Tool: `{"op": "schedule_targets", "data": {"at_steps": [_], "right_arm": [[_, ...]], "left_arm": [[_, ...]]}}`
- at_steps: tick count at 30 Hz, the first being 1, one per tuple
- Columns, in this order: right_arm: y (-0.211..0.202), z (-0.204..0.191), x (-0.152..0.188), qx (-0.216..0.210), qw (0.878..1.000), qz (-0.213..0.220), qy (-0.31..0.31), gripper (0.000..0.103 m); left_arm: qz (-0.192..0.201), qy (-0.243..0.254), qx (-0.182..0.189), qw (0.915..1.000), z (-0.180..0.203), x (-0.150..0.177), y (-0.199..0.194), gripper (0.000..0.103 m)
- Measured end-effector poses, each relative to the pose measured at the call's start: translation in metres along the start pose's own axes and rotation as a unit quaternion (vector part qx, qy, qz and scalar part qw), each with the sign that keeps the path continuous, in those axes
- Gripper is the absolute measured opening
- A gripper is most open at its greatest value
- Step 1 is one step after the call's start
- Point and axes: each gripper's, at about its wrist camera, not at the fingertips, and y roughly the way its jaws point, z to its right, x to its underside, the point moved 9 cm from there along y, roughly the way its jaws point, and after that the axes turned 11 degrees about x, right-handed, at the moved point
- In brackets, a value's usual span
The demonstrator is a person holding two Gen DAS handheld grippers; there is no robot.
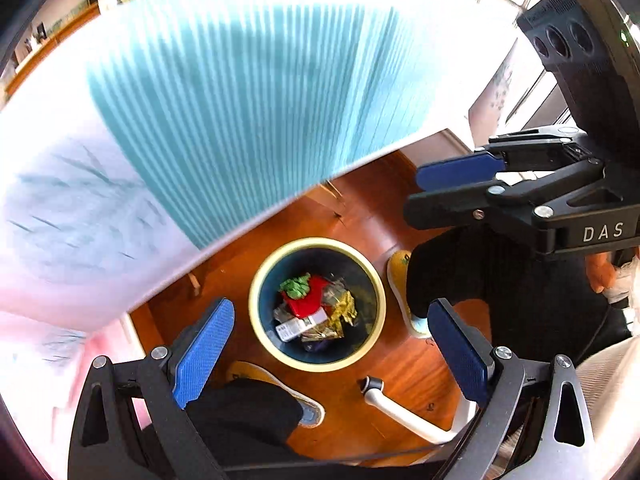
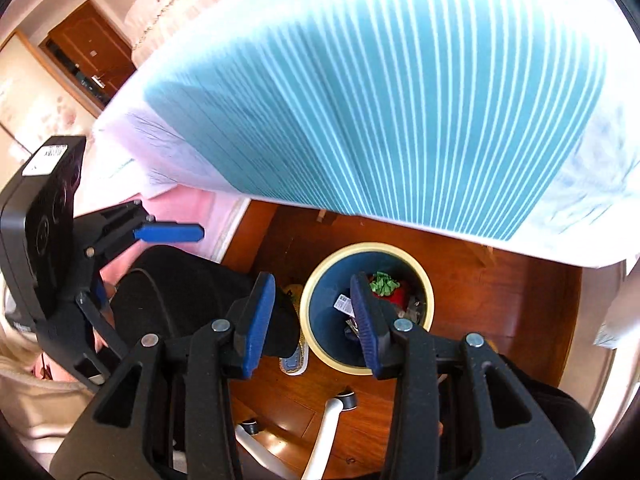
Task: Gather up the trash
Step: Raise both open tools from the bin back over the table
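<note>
A: Left wrist view: our left gripper (image 1: 332, 356) has its jaws wide apart, holding nothing. The round cream-rimmed dark blue bin (image 1: 262, 322) sits on the wooden floor under us, with red, green and gold trash (image 1: 316, 308) already inside.

B: Right wrist view: our right gripper (image 2: 316, 320) is partly open and also empty. Risk: the teal-striped white tablecloth (image 2: 380, 100) overhangs close above us, so a jaw could snag it.

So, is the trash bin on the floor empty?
No, the trash bin already holds several things, among them a red package, a green crumpled piece and gold wrappers.
</note>
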Motion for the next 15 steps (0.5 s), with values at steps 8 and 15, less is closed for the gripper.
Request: {"op": "schedule_targets", "data": {"at_steps": [8,15], "right_arm": [[-0.06,-0.009,-0.034,-0.007,0.999,0.03,-0.026,0.036],[-0.101,-0.011,-0.074,-0.007,0.997,0.057,-0.05,0.036]], "left_arm": [[0.037,0.011,-0.011,0.9992,0.014,-0.032,-0.072,0.099],[0.076,0.027,-0.033,0.9962,0.01,-0.078,-0.13,0.099]]}}
